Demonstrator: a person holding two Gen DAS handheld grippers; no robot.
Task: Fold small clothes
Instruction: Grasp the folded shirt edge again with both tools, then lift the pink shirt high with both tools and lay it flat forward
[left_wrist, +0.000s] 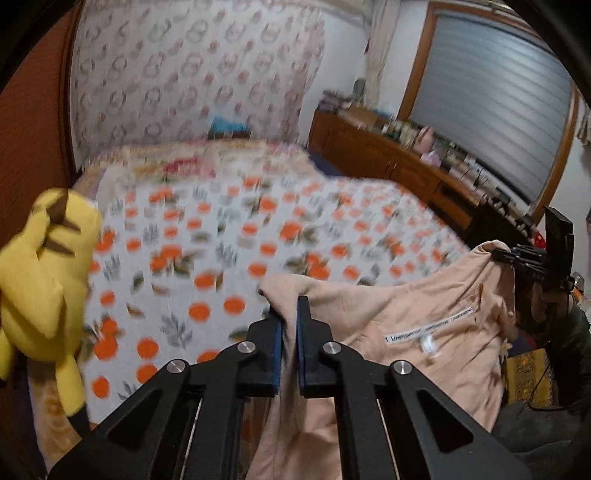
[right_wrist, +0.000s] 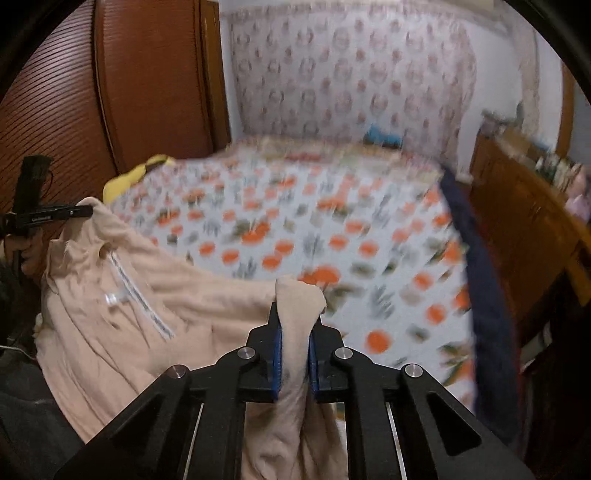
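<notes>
The left gripper (left_wrist: 290, 314), low in the centre of its own view, had its blue-padded jaws nearly closed on a pinch of the peach garment (left_wrist: 424, 332), whose cloth ran up between the pads and spread away to the right of the frame. At the right edge of that view the right gripper (left_wrist: 506, 254) clamped the garment's far corner, so the fabric hung stretched between the two, with a white printed label strip (left_wrist: 432, 326) showing on its face. In the right wrist view the right gripper (right_wrist: 295, 317) held a thicker fold of the peach garment (right_wrist: 122, 295) between jaws pressed against it, a tuft poking above the tips; the left gripper (right_wrist: 83, 211) gripped the other corner at the left edge. Behind the garment lay a bed with an orange-patterned bedspread (left_wrist: 229, 236), blurred in both views. A yellow plush toy (left_wrist: 40, 280) sat at the left edge of the left view, and a wooden cabinet (left_wrist: 388, 155) ran along the upper right.
</notes>
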